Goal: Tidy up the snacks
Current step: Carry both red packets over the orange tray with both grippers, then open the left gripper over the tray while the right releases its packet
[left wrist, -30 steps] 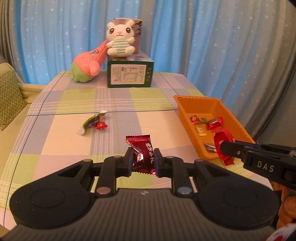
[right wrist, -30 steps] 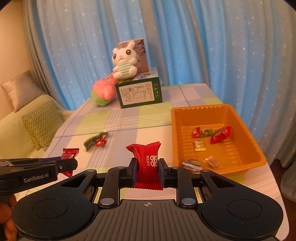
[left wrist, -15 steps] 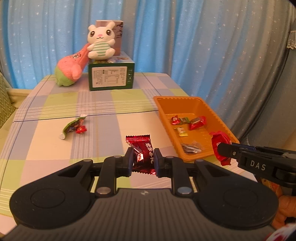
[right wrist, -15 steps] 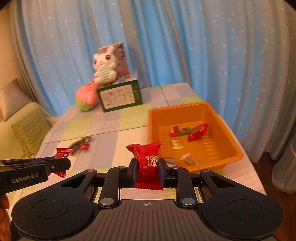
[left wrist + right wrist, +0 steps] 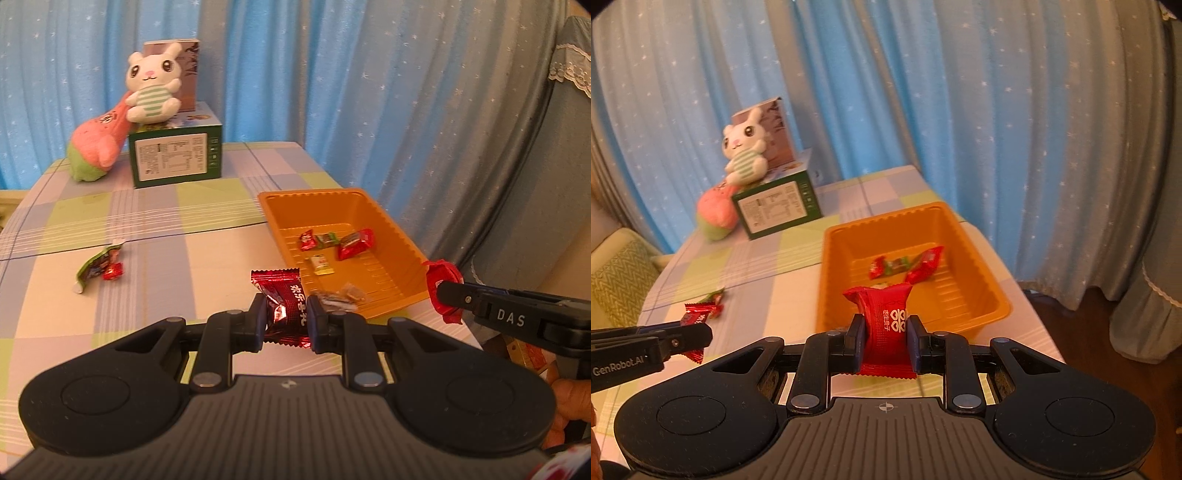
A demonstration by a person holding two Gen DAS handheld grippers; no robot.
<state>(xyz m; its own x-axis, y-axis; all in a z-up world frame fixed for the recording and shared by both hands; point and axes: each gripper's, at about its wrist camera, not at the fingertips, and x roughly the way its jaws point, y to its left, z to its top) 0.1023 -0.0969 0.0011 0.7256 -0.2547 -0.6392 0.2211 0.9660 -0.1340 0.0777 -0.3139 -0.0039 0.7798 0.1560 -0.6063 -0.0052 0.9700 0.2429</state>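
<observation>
My left gripper (image 5: 286,321) is shut on a shiny dark red candy (image 5: 284,302), held over the table near the front left corner of the orange tray (image 5: 284,218). My right gripper (image 5: 885,341) is shut on a bright red candy packet (image 5: 886,317), hanging at the near rim of the orange tray (image 5: 827,280). Several wrapped snacks (image 5: 338,242) lie inside the tray. A green wrapper with a small red candy (image 5: 99,267) lies on the checked tablecloth to the left. Each gripper shows at the edge of the other's view, with its candy (image 5: 441,286) (image 5: 696,319) in the jaws.
At the back of the table (image 5: 207,221) a green box (image 5: 175,157) carries a white plush rabbit (image 5: 153,90), with a pink and green plush (image 5: 98,149) leaning beside it. Blue starred curtains (image 5: 332,92) hang behind. A green cushion (image 5: 613,284) lies off the table's left. The table's right edge runs just beyond the tray.
Both grippers have moved to the right toward the orange tray, each keeping its candy. The tray now sits nearer the middle of both views.
</observation>
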